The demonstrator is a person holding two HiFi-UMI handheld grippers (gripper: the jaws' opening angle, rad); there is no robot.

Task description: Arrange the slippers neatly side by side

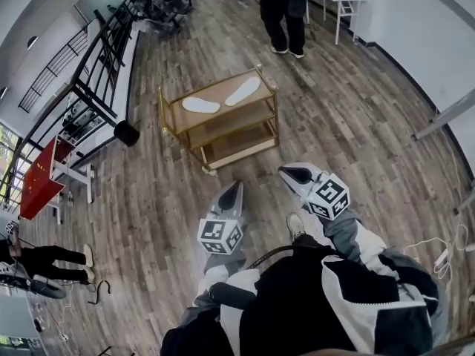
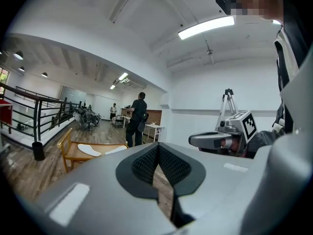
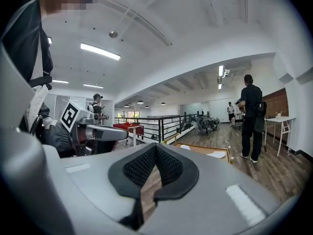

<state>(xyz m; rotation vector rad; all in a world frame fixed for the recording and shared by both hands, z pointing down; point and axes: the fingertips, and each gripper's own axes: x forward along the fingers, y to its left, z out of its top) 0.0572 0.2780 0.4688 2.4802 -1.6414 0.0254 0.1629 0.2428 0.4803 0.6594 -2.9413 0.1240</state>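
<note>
A left slipper (image 1: 201, 105) and a right slipper (image 1: 243, 91), both white, lie apart and at an angle on the top shelf of a wooden cart (image 1: 161, 110). Well short of it, above the plank floor (image 1: 356, 124), the left gripper (image 1: 231, 193) and right gripper (image 1: 295, 173) hover side by side, jaws closed on nothing.

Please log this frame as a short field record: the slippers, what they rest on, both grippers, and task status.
Slippers: two white ones, left slipper and right slipper
Support: top shelf of a wooden cart
Layout: apart, angled to each other, not side by side
Left gripper: jaws shut, nothing between them
Right gripper: jaws shut, nothing between them
Position: both grippers over the floor, short of the cart
Bystander: person in dark clothes beyond the cart
Task status: not yet begun
</note>
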